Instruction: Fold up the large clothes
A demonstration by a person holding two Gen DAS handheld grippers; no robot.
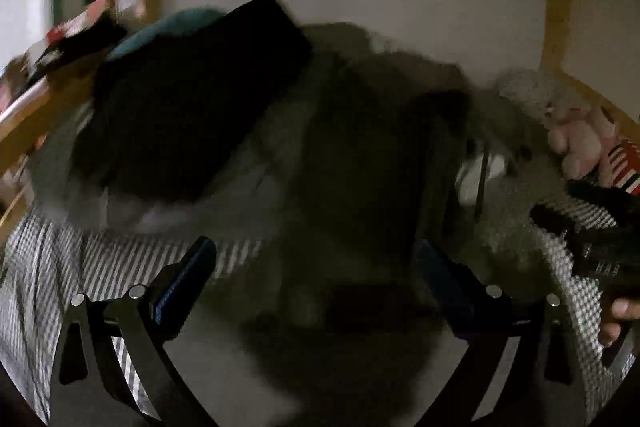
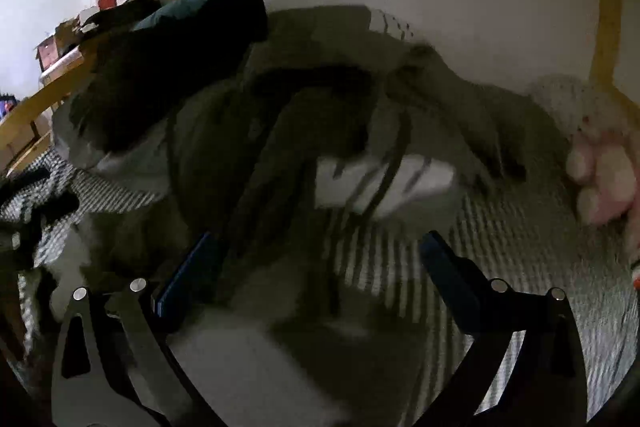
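A large dark olive garment [image 1: 352, 155] lies crumpled on a striped bed sheet [image 1: 48, 267]; the image is blurred. My left gripper [image 1: 316, 267] is open, its jaws wide apart just over the garment's near edge. In the right wrist view the same garment [image 2: 248, 147] spreads across the bed with a white label or lining patch [image 2: 384, 183] showing. My right gripper [image 2: 320, 259] is open with nothing between its jaws, above the garment's near part and the striped sheet [image 2: 520, 267].
A black cushion [image 1: 192, 99] and a teal one [image 1: 160, 31] lie at the back left. A pink plush toy [image 1: 580, 143] sits at the right by the wooden bed frame [image 1: 556, 7]. The other hand with its gripper [image 1: 608, 267] is at the right edge.
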